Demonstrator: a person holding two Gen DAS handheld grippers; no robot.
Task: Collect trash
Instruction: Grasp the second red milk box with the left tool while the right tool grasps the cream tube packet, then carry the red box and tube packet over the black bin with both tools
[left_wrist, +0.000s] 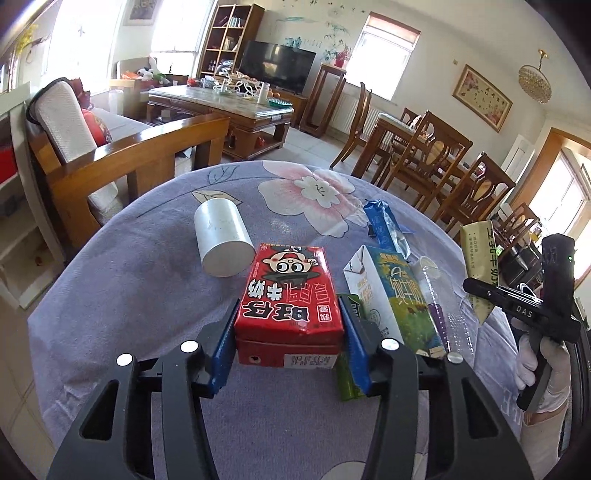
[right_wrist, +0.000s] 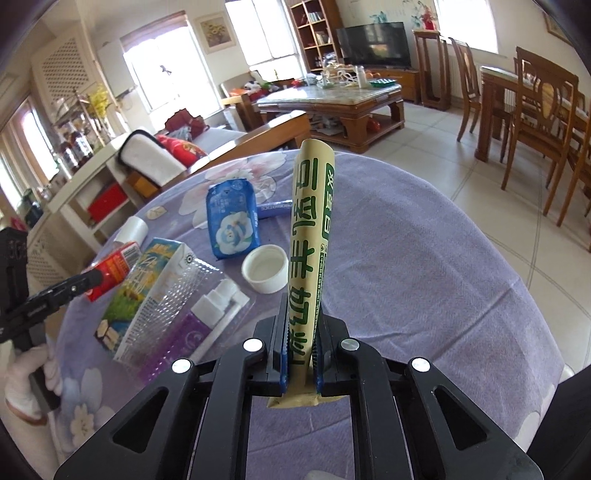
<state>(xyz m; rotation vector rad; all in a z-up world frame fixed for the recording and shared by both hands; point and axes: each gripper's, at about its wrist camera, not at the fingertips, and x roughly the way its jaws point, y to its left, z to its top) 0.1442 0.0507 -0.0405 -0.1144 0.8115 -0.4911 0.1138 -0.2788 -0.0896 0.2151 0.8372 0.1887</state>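
Note:
My left gripper (left_wrist: 289, 334) is shut on a red milk carton (left_wrist: 291, 295) with a cartoon face, its blue pads against both sides; the carton also shows in the right wrist view (right_wrist: 112, 267). My right gripper (right_wrist: 301, 347) is shut on a flattened beige and green milk pouch (right_wrist: 308, 240) that stands upright above the table; it shows at the right of the left wrist view (left_wrist: 480, 266). On the purple flowered tablecloth (right_wrist: 406, 240) lie a green and white milk carton (left_wrist: 391, 295), a blue tissue pack (right_wrist: 232, 221), a white cap (right_wrist: 265, 269) and a clear blister pack (right_wrist: 192, 310).
A white cylinder (left_wrist: 223, 240) lies on its side left of the red carton. A green item (left_wrist: 349, 376) lies under my left gripper's right finger. A wooden sofa (left_wrist: 122, 162) stands beyond the table's left edge, dining chairs (left_wrist: 443, 158) to the right.

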